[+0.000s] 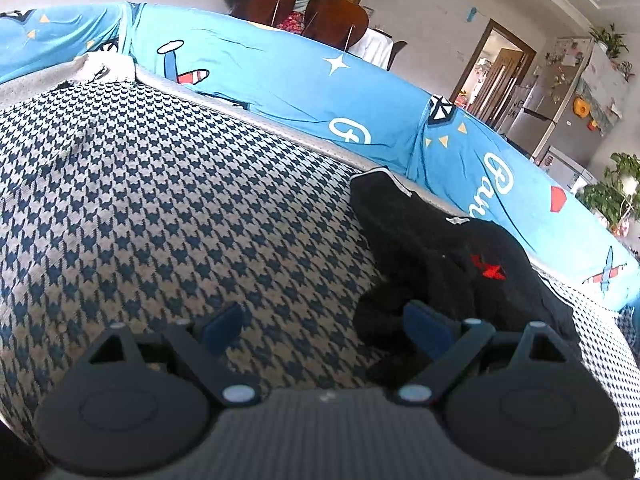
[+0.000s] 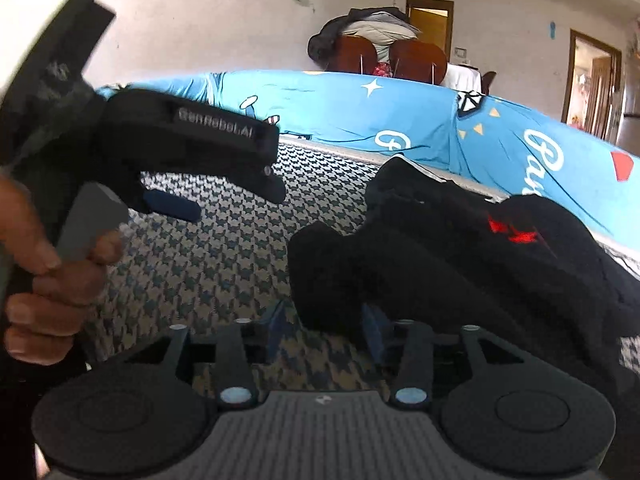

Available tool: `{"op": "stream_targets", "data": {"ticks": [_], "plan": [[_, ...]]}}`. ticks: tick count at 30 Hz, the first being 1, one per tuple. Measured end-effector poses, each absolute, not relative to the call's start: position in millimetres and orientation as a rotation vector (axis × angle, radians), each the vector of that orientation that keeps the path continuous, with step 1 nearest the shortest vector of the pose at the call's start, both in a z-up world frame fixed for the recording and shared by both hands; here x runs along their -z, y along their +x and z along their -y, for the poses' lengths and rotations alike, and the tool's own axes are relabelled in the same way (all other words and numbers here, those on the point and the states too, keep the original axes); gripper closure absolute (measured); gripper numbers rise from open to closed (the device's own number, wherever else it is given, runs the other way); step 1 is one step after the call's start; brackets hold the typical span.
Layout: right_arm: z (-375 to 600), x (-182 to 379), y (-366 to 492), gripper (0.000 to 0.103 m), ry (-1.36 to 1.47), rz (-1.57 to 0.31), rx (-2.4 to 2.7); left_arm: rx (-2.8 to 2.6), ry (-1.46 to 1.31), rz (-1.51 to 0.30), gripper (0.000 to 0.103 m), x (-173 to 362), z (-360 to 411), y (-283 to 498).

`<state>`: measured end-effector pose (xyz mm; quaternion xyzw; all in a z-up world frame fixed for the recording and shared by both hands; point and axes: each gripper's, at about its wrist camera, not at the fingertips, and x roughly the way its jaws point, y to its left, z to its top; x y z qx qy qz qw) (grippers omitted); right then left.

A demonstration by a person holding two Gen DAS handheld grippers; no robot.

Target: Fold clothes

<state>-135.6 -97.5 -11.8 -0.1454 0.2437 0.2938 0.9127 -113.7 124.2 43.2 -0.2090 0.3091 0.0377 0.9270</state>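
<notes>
Nearest, the right gripper (image 2: pixel 326 330) hangs half-parted and empty at the edge of the crumpled black garment with a red mark (image 2: pixel 460 264). The left gripper (image 1: pixel 320 322) stands wide and empty beside it, likely ready to take another edge. The garment lies bunched on the navy-and-beige houndstooth cushion (image 1: pixel 180 200), against the bright blue printed cover (image 1: pixel 288 84) behind.

A: Daylight fills the room evenly; shadows stay soft, and the bright doorway (image 1: pixel 494 66) looks washed out.

B: Fisheye bending curves the blue sofa cover (image 1: pixel 280 76) and darkens the corners. The black garment (image 2: pixel 460 256) loses fold detail, and the left gripper (image 2: pixel 172 184) is motion-blurred.
</notes>
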Motion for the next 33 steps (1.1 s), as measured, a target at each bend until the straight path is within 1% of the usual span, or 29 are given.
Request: {"op": "stream_targets", "data": {"ticks": [5,7,9,12,15,24,28,33], "plan": [[69,28,-122,0.058,-0.462,-0.478,-0.542,-0.092,-0.447,-0.626,0.011,-46,-129,-117],[66,32,-116,0.061,-0.479,-0.479,-0.526,-0.096,-0.454,-0.626,0.011,-46,-131,-117],[68,31,-110,0.076,-0.472,-0.484,-0.507,-0.101,-0.461,-0.626,0.011,-47,-134,-118],[75,21,-105,0.091,-0.430,-0.493,-0.509,-0.103,-0.467,-0.625,0.011,-48,-135,-118],[87,1,-110,0.093,-0.348,-0.495,-0.534,-0.109,-0.472,-0.617,0.011,-49,-137,-119],[134,-62,-137,0.094,-0.024,-0.488,-0.643,-0.132,-0.475,-0.589,0.011,-52,-141,-123],[130,-66,-151,0.094,-0.002,-0.499,-0.746,-0.153,-0.452,-0.575,0.011,-53,-141,-125],[118,-61,-165,0.094,-0.063,-0.516,-0.786,-0.158,-0.443,-0.593,0.011,-50,-143,-124]]}}
